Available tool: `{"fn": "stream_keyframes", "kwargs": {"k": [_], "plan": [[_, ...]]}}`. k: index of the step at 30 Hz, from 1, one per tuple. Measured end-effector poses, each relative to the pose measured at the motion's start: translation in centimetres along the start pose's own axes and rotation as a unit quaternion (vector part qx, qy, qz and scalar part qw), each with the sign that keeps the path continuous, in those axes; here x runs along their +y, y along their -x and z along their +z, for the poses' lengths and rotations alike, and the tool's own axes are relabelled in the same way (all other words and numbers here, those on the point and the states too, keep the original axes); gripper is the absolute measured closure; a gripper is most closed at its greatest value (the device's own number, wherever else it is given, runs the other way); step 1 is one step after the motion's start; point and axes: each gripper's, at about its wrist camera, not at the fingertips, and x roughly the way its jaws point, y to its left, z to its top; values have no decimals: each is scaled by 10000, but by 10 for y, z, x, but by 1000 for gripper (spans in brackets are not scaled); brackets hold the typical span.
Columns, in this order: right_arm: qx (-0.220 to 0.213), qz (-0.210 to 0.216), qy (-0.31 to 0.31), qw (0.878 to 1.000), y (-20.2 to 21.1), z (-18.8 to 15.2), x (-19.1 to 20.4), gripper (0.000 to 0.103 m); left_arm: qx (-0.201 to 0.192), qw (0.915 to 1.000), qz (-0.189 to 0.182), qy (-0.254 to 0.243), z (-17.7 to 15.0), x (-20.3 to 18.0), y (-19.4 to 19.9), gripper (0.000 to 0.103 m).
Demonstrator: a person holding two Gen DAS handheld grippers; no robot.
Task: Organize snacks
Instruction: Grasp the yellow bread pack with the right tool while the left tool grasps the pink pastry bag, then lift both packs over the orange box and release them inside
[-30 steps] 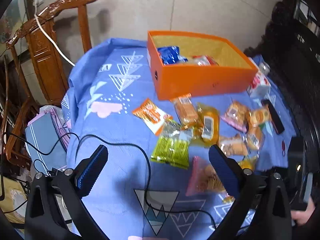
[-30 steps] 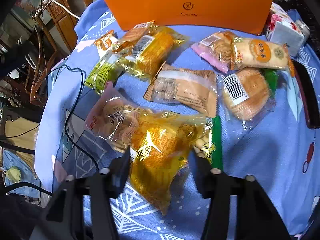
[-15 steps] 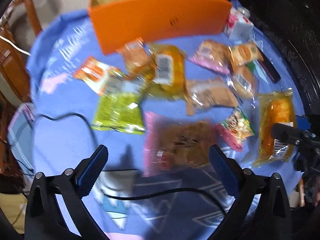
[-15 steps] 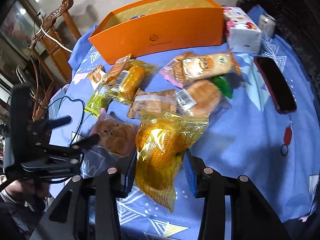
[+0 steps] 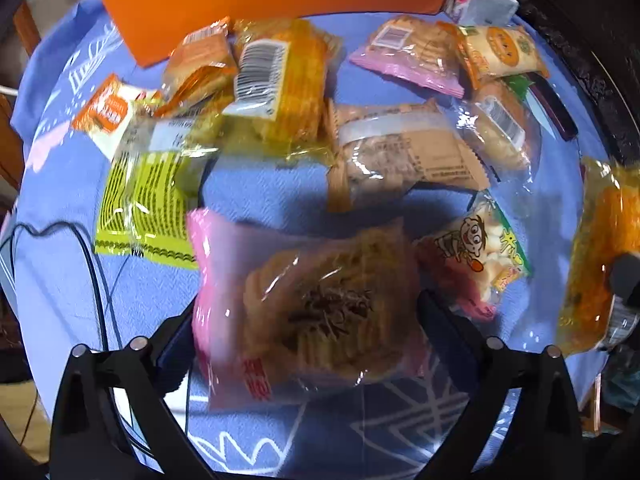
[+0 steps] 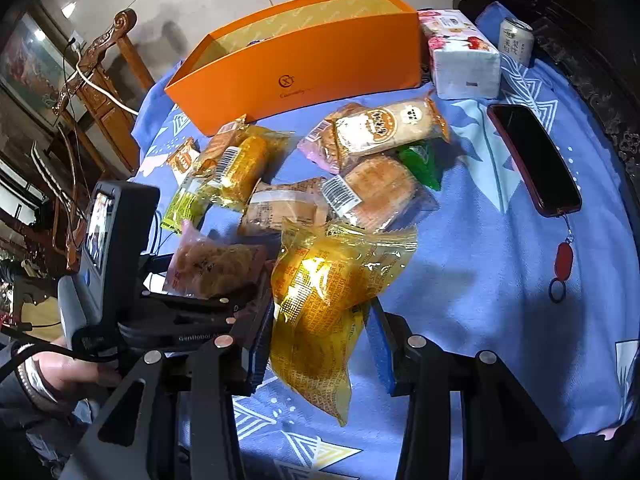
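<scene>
1. Where things stand: the right gripper (image 6: 320,344) is clamped on a yellow snack bag (image 6: 324,292) and has it lifted off the blue tabletop (image 6: 500,280). The left gripper (image 5: 304,320) has its jaws wide apart on either side of a pink-edged snack pack (image 5: 308,304). They've just been closing a little, but I don't see the pads pressing on it.

2. The pink-edged snack pack lies flat at the near edge of the pile. The orange box (image 6: 304,64) sits at the far side of the tabletop, behind the rest of the loose snacks.

3. For the left side, I'd go straight down so both pads land on the pack's short edges, then squeeze gently. It's crinkly film over something crumbly, so too much force probably crushes it.

4. Watch the cartoon snack packet (image 5: 476,264) just right of the pink one. It's touching or nearly touching, and the right-hand finger could pinch its corner too. Nudge left a hair if needed.

5. There's also a black cable (image 5: 100,280) on the left near the other finger. Keep it out of the grip.

6. For the right side, the bag hangs low below the jaws, so lift it high enough to clear the box's near wall before carrying it across, then drop it inside.
</scene>
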Motion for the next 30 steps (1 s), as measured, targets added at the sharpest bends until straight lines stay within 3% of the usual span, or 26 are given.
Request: {"fn": "stream_keyframes", "kwargs": {"k": [4,13,17,21,22,24,26,27,30], "plan": [[7,30,-84,10000,-2,1,-4,60,-166,9995,-63,-256,0,-8,7,31],[5,85,-75,9999,-4,1,-5,60,-645,9954,-710,-76,-1,1,40,57],[48,114,-84,9999,-6,1,-5,60,-501,9945,-925,-16,-1,7,40,57],[48,116,-71,9999,-6,2,-5,60,30,9921,-1233,221,-7,7,21,38],[50,115,-74,9999,-6,2,-5,60,-11,9923,-1224,177,-10,6,20,31],[49,108,-89,9999,-6,1,-7,60,-49,9940,-1090,-97,-13,-4,19,29],[46,101,-121,9999,-6,1,-8,60,-173,9943,-1026,-219,-16,-6,19,32],[49,98,-135,9998,-6,1,-9,60,-231,9941,-1034,-245,-16,-6,19,40],[49,90,-166,9998,-7,1,-10,60,-307,9922,-1171,-300,-14,-5,21,52]]}}
